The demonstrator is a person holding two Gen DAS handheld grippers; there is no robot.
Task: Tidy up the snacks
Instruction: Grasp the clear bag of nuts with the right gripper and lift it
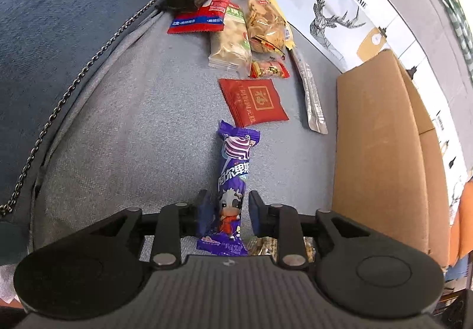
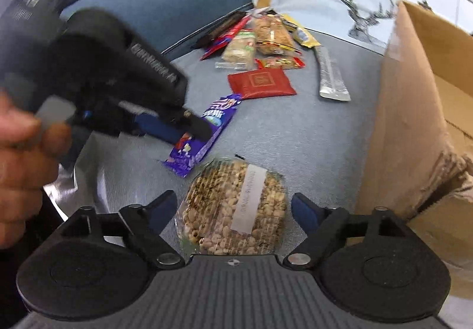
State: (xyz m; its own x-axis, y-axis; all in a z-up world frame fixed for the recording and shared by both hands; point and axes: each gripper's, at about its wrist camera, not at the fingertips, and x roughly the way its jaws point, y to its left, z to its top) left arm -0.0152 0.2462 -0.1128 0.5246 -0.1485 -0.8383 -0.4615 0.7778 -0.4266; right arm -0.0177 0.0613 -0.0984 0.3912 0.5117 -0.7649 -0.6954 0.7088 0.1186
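A purple candy packet (image 1: 233,163) lies lengthwise on the grey fabric seat (image 1: 133,137). My left gripper (image 1: 229,194) straddles its near end, with a thin gap showing beside each blue pad. In the right wrist view the same left gripper (image 2: 192,134) points down at the purple packet (image 2: 218,116), and a hand (image 2: 17,166) holds it. My right gripper (image 2: 233,197) stands wide open around a round clear pack of peanut brittle (image 2: 236,211), and neither finger touches it.
An open cardboard box (image 2: 414,110) stands at the right (image 1: 378,151). Farther back lie a red square packet (image 1: 254,101), a silver stick pack (image 1: 313,98) and a pile of several snacks (image 1: 251,24). A deer-print white cloth (image 1: 325,19) covers the back.
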